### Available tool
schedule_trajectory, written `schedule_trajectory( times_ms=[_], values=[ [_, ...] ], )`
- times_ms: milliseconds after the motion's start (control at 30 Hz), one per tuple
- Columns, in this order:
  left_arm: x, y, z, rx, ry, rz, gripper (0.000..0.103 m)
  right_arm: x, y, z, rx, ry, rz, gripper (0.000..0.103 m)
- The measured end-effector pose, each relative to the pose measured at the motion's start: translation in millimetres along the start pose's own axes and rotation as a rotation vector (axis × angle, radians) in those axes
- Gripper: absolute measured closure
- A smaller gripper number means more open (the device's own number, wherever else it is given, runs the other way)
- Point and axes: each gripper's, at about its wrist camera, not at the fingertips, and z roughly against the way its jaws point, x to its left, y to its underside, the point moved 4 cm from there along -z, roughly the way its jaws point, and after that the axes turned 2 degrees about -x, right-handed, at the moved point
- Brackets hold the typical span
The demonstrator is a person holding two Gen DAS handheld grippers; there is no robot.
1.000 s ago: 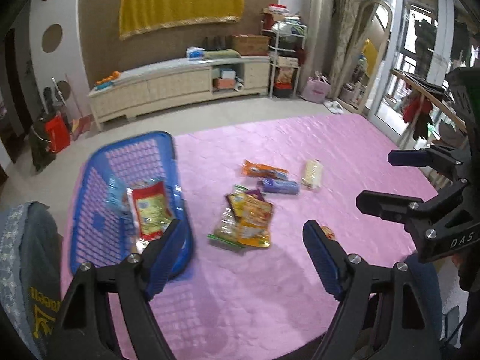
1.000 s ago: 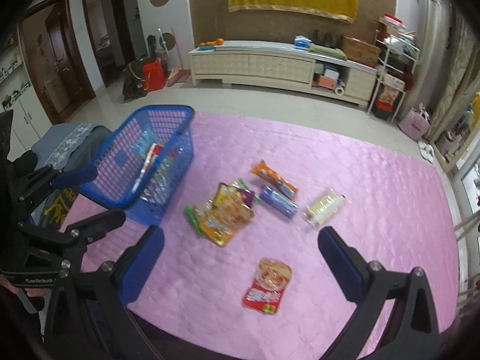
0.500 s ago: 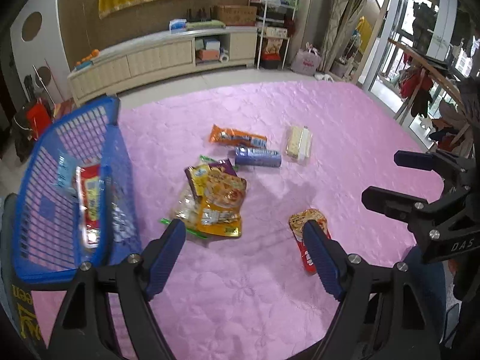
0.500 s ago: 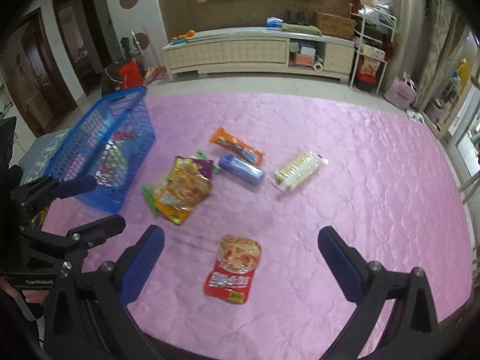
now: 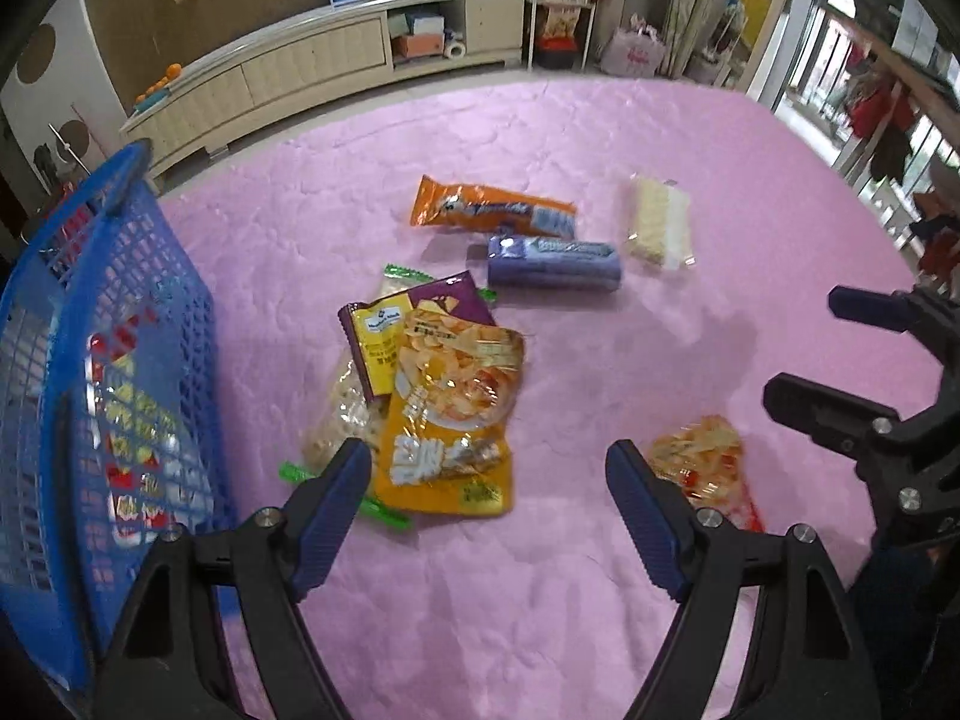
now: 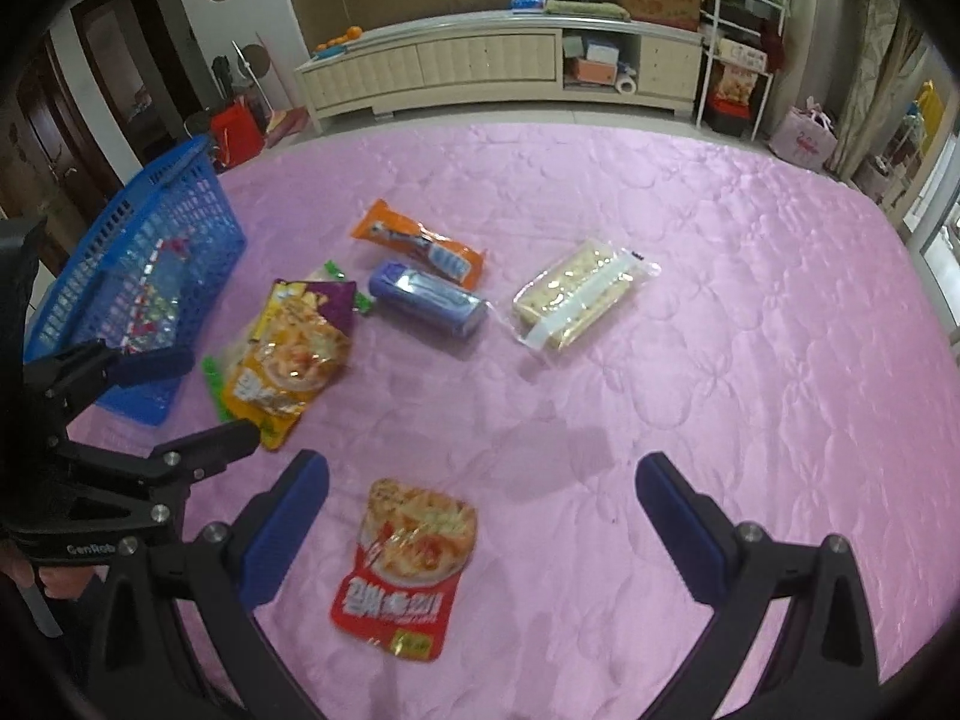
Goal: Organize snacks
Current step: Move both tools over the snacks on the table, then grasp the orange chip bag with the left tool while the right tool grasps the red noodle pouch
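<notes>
Snacks lie near the middle of the pink quilt [image 6: 720,360], beside the blue basket [image 5: 138,324] at its left edge; the yellow chip bag [image 5: 450,414], largest, looks light, crinkly and slippery, so pinch a sealed edge, as with the smaller red pouch [image 6: 408,564]; left gripper [image 5: 486,516] and right gripper [image 6: 480,534] both gape apart, empty

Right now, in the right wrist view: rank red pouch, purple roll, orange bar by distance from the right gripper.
1. Red pouch: lies just ahead of the open right gripper, toward its left finger.
2. Purple roll: mid-mat, farther up, left of centre.
3. Orange bar: just beyond the roll, farthest.
</notes>
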Motion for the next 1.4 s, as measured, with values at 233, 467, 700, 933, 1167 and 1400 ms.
schedule_trajectory(
  times_ms=[233, 467, 700, 933, 1167, 1400],
  values=[
    [9, -6, -36, 0.047, -0.063, -0.015, 0.024, -11, -1, -20, -0.003, -0.003, -0.021, 0.000],
    [9, -6, -47, 0.054, -0.080, -0.040, 0.025, -21, 6, -23, 0.008, -0.007, -0.042, 0.000],
    [-6, -3, -50, 0.044, -0.149, -0.096, 0.051, -26, 8, -19, 0.004, -0.012, -0.068, 0.000],
    [-1, 3, -44, 0.032, -0.148, -0.067, 0.068, -22, 13, -21, 0.018, -0.022, -0.068, 0.000],
    [-7, 6, -31, 0.001, -0.100, -0.034, 0.076, -19, 13, -23, 0.023, -0.030, -0.055, 0.000],
    [-19, 12, 9, -0.056, -0.020, -0.007, 0.076, -17, 17, -17, 0.049, -0.022, -0.057, 0.000]
  ],
)
